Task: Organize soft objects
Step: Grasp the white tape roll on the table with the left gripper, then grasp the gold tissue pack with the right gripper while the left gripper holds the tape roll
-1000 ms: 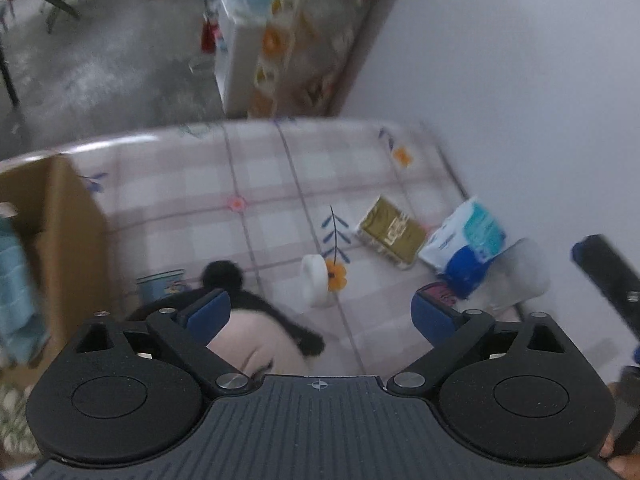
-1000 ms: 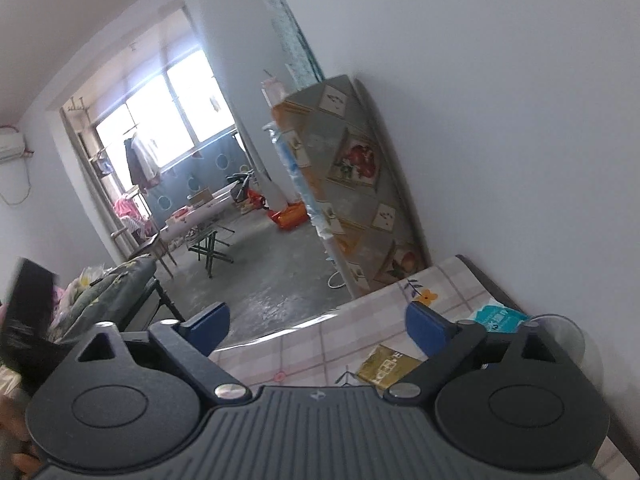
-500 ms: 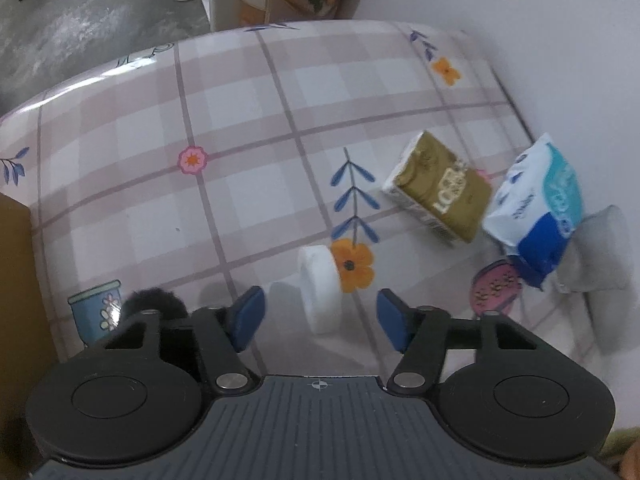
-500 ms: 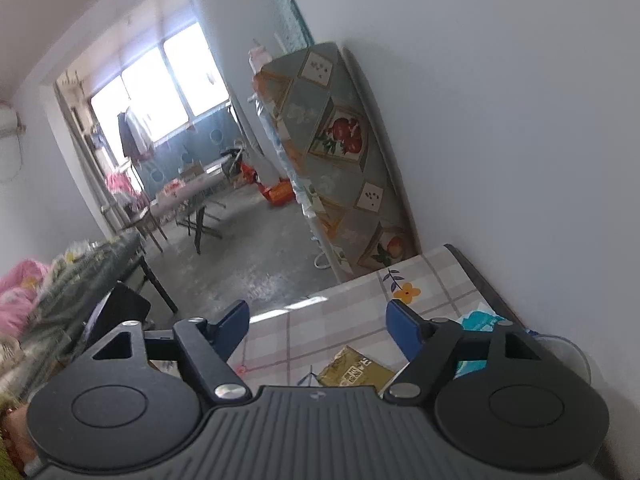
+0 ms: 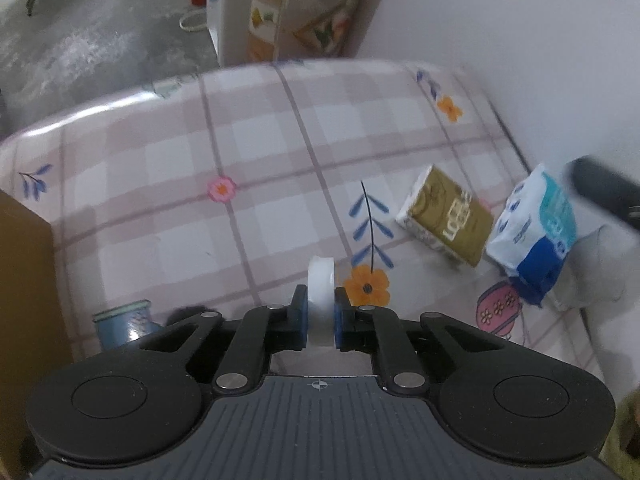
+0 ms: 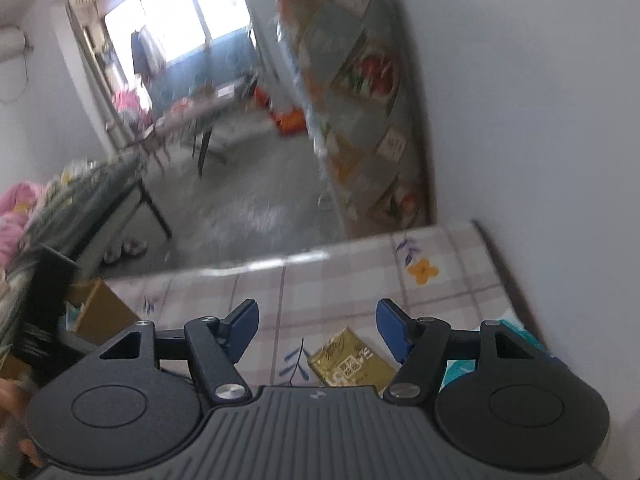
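The left tool (image 5: 321, 314) is pressed together on a white round pad (image 5: 320, 292), which stands on edge between its two blue fingertips (image 5: 301, 312) and sticks out ahead of them. The pad's lower end is hidden by the tool, so whether it touches the counter (image 5: 168, 168) with its pink checked, flower-printed cloth cannot be told. Ahead and to the right of this tool a gold tissue pack (image 5: 448, 220) lies flat on the cloth. Just right of it sits a blue and white tissue pack (image 5: 536, 224), tilted, leaning toward a grey soft thing (image 5: 592, 272) by the white wall (image 5: 520, 40). Whether the two packs touch is unclear. Far left of the tool stands the side of a cardboard box (image 5: 24, 264). Just left of the tool's fingers, a bit of black fluff (image 5: 182, 314) peeks out. At the right edge a blurred dark bar, probably part of the other tool, crosses above the blue and white pack.

The right tool (image 6: 317, 330) is spread, its jaws closing, with nothing between the pads. It hangs above the counter, pointing down at a slant. Below and between its fingertips lies the gold tissue pack (image 6: 350, 364), and the blue and white pack (image 6: 516, 328) shows behind its right finger. To its left, beyond the left finger, is the cardboard box (image 6: 100, 308). Past the counter's far edge lies a grey floor (image 6: 240, 208), blurred.
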A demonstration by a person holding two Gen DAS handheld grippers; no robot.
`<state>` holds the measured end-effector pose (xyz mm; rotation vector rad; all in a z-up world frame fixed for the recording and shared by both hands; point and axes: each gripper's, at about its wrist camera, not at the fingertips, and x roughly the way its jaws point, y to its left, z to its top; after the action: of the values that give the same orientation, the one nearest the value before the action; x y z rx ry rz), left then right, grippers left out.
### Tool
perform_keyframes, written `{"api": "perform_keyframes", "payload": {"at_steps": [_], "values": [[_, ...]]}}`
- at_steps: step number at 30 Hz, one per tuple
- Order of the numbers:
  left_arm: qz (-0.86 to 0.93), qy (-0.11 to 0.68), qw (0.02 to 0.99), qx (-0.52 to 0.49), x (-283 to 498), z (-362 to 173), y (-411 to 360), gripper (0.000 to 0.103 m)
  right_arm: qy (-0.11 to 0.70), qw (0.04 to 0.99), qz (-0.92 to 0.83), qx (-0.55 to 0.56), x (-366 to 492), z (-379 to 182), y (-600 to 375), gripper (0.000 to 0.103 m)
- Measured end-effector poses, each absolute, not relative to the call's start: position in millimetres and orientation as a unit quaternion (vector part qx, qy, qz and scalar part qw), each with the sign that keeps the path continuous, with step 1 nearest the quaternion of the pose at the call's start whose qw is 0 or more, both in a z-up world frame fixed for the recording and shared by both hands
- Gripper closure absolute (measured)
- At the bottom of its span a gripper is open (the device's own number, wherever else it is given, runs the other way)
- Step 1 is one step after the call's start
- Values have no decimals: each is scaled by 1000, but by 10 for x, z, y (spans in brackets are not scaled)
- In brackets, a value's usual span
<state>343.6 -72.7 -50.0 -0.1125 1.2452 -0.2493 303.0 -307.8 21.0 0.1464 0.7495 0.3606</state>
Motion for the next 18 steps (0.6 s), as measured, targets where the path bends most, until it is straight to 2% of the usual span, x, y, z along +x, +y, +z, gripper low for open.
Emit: {"api": "perform_keyframes", "payload": {"at_steps": [5, 10, 18], "values": [[-108, 549, 825, -82, 3344, -288, -501, 92, 435, 881, 184, -3, 3316, 4, -2854, 41], [-106, 529, 835, -109, 3286, -131, -322, 92, 477, 852, 190, -104, 3537, -208, -2590, 29], [-118, 509, 842, -130, 3183, 28, -210, 92, 530, 805, 179, -198, 3826, -600, -2299, 28]]}}
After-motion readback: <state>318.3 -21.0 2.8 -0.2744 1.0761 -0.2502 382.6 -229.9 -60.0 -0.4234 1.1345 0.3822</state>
